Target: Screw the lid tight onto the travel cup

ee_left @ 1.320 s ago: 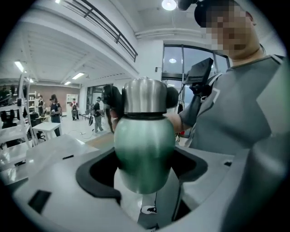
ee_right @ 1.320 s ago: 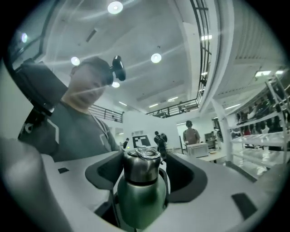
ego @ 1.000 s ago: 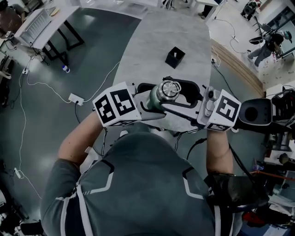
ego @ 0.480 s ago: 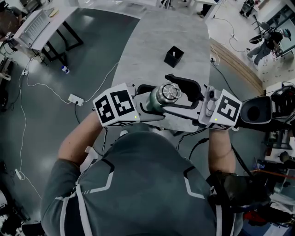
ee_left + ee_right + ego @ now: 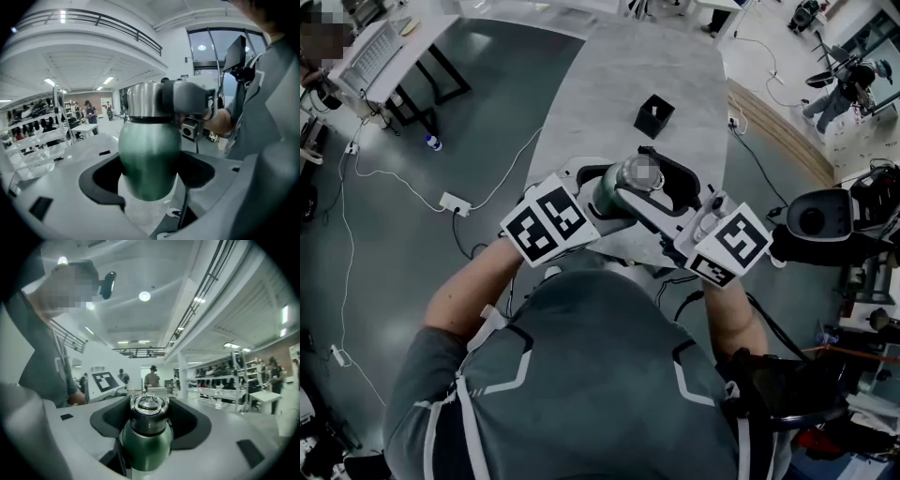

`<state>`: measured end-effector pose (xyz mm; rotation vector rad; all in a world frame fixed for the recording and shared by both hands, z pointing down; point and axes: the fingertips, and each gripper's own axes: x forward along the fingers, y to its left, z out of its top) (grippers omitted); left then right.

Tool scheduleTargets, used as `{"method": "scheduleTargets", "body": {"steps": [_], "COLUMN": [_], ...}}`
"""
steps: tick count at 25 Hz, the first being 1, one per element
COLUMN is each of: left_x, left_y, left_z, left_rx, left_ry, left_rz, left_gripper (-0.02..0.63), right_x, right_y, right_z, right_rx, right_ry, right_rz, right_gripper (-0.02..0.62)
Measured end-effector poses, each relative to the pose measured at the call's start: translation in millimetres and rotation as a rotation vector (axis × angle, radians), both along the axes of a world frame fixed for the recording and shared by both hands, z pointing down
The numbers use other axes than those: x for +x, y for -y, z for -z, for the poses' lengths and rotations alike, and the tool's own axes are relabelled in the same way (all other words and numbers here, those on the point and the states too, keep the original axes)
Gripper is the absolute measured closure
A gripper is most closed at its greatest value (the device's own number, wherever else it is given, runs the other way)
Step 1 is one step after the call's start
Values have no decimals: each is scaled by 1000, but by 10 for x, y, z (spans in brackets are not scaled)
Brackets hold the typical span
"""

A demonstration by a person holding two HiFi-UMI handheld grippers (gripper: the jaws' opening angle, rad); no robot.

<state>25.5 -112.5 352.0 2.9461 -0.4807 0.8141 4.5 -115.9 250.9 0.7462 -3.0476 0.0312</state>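
L gripper (image 5: pixel 149 174) clamps the green cup (image 5: pixel 150 154), held up over the table (image 5: pixel 619 84). R gripper (image 5: pixel 149 417), its 2 jaws just closing, pinches the lid (image 5: pixel 148 409). Turn R square w/ cup axis (no tilt), L firm.

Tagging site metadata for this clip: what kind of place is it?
Probably a large open lab or workshop hall: storage racks along one side, a railed mezzanine overhead, and cables trailing across the floor between work tables.
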Motion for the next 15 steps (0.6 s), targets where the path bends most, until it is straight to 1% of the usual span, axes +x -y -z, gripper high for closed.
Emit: {"method": "scheduleTargets", "body": {"steps": [1,3,7,8,10,12,13,15], "left_x": [-6,-9,-7,-4,-3,-39,-67,-127], "left_y": [16,13,-43,-49,-50,-37,-23,22], "left_z": [-25,-42,33,58,121,171,185,208], "left_rx": [5,-2,-31,-40,-72,-88,-84,-68], "left_ry": [5,-6,-68,-87,-140,-174,-178,-179], "left_rz": [18,20,-9,-12,-14,-9,-3,19], "left_gripper": [238,238,238,238,238,238,238,238], "right_x": [-11,-37,-22,6,109,234,301,449], "right_y": [12,12,-45,-75,-131,-162,-144,-32], "right_z": [-21,-36,21,52,153,259,291,298], "right_rx": [1,9,18,27,27,20,21,27], "right_ry": [-6,-28,-38,-33,16,76,93,99], "right_rz": [-42,-60,9,32,80,109,96,8], "right_gripper": [319,319,317,307,293,293,293,295]}}
